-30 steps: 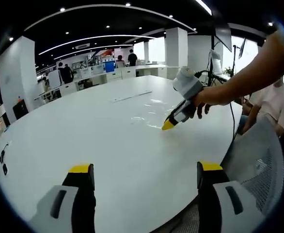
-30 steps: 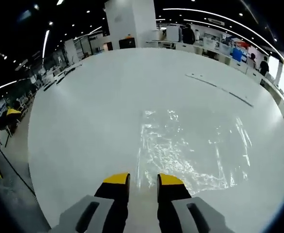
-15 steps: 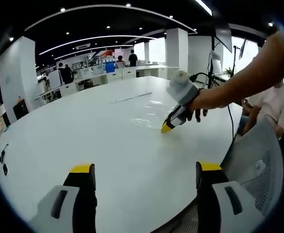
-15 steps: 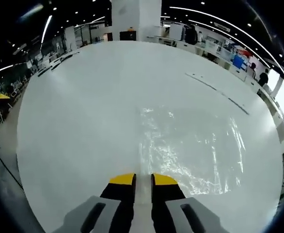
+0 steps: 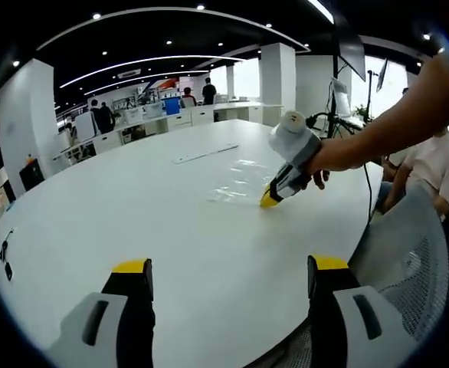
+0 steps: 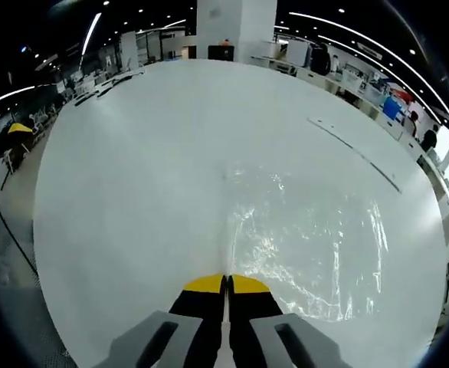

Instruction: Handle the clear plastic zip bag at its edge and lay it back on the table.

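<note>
The clear plastic zip bag [image 6: 305, 238] lies crinkled and shiny on the white round table [image 6: 132, 176]. My right gripper [image 6: 226, 283] has its yellow-tipped jaws pressed together over the bag's near left edge. In the left gripper view, a person's hand [image 5: 319, 162] holds that same right gripper [image 5: 269, 198] tip-down at the bag [image 5: 240, 178], whose near side looks slightly raised. My left gripper [image 5: 230, 267] hovers over the table's near part, well short of the bag, jaws wide apart with nothing between them.
A long thin strip [image 5: 206, 152] lies on the table beyond the bag, also seen as the strip [image 6: 355, 152]. A grey mesh chair [image 5: 408, 253] and a seated person [image 5: 439, 165] are at the table's right edge. Small dark items [image 5: 6, 253] sit at the far left.
The right gripper's jaws have gone from apart to together over the bag's edge, and it has edged forward. The left gripper has stayed still and open.
</note>
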Demonstrator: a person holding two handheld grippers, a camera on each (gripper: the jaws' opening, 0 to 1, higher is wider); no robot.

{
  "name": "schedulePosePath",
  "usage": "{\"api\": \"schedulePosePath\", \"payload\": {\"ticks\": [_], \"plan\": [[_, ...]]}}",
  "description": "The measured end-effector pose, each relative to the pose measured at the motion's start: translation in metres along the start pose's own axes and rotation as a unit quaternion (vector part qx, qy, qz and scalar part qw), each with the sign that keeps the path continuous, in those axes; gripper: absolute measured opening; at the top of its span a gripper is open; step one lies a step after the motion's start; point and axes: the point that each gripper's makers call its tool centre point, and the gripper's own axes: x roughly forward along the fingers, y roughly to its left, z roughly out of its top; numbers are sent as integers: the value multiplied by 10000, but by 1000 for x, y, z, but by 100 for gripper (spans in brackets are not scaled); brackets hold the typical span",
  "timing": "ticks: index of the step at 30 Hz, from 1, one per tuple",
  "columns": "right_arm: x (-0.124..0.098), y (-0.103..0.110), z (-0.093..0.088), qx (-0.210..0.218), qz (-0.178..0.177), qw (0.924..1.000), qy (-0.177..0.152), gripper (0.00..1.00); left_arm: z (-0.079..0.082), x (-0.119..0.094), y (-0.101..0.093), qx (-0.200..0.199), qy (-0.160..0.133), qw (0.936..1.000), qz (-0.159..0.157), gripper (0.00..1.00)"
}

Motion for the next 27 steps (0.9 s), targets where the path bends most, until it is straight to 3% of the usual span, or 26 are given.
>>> {"api": "schedulePosePath", "payload": {"ticks": [15,27], "plan": [[-24,6,11,-538,233,9975,-392,0,-3,3,-1,108,82,9999,-71,81],[-41,30,17,-1184,765,9885,-540,0,-4,11,-4,164,153,9995,-203,80]]}}
